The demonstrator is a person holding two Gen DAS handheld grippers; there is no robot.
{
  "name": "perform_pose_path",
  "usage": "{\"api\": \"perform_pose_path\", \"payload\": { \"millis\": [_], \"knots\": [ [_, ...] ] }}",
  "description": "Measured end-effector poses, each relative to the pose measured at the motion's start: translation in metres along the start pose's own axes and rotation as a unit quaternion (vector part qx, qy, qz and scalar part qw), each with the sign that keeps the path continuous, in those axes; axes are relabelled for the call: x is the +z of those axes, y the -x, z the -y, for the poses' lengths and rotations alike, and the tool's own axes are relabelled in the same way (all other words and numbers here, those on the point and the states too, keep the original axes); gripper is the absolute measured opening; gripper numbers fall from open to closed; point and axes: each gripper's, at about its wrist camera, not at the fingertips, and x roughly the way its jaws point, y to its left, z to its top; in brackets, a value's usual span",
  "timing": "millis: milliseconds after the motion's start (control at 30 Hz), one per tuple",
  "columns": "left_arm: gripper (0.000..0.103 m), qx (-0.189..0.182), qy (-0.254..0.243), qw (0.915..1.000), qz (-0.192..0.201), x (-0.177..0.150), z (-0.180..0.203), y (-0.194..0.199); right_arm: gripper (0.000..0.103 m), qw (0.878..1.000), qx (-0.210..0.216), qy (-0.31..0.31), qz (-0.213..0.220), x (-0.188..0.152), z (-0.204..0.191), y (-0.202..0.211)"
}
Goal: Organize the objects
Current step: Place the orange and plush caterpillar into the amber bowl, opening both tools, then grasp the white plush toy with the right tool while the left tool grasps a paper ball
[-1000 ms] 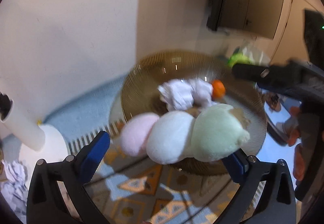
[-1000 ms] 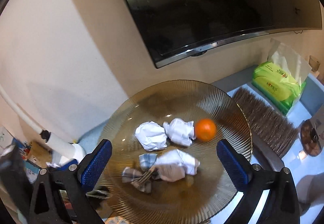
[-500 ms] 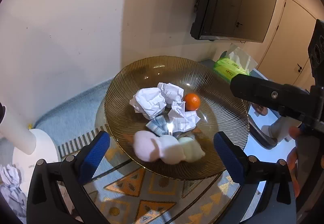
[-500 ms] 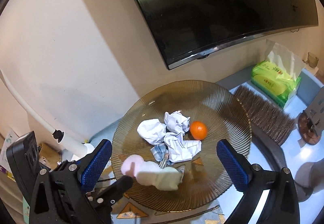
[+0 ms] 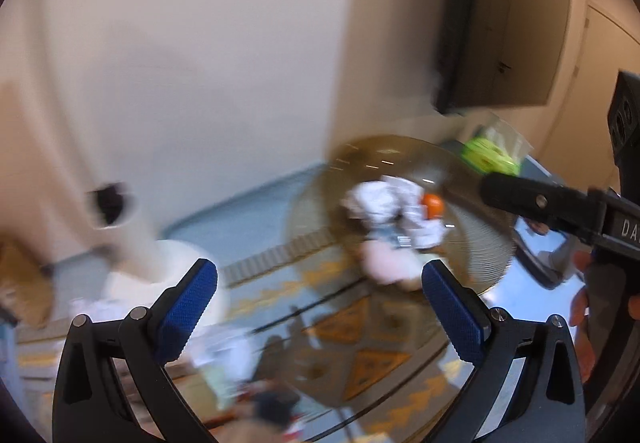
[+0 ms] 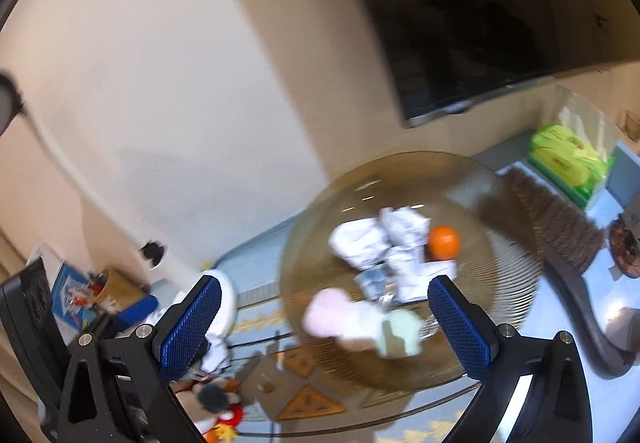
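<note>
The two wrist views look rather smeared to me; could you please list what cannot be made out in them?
- Left wrist view: motion blur smears the glass bowl and its crumpled paper.
- Left wrist view: the plush toy is partly hidden behind the left gripper finger.
- Right wrist view: the checked item under the paper is blurred, unidentifiable.
- Right wrist view: floor clutter is cut off by the right gripper.

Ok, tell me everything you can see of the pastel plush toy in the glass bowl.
The plush toy looks soft and fuzzy, made of three rounded lumps in a row: pink, white, pale green. It lies on its side inside the ribbed amber glass bowl, near the bowl's front rim, just in front of the crumpled paper balls and seemingly touching a small checked cloth. Neither gripper holds it: the right gripper stands open above it. Motion blur hides finer detail.
</note>
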Motion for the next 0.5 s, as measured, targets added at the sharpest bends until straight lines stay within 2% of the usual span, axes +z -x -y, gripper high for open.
{"api": "perform_pose_path", "payload": {
  "millis": [133,267,400,500],
  "knots": [
    [0.103,0.053,0.016,0.9984,0.013,-0.020,-0.054,0.039,0.103,0.999,0.018,0.039,-0.012,-0.019,-0.039,-0.005],
    [0.103,0.093,0.047,0.9945,0.008,-0.062,-0.113,0.067,0.103,0.996,0.027,0.080,-0.038,-0.054,-0.069,-0.019],
    [0.103,0.115,0.061,0.9914,-0.006,-0.113,-0.149,0.077,0.103,0.990,0.038,0.117,-0.062,-0.098,-0.088,-0.033],
    [0.103,0.118,0.067,0.9905,-0.019,-0.146,-0.159,0.073,0.103,0.984,0.060,0.144,-0.082,-0.134,-0.100,-0.047]
  ]
}}
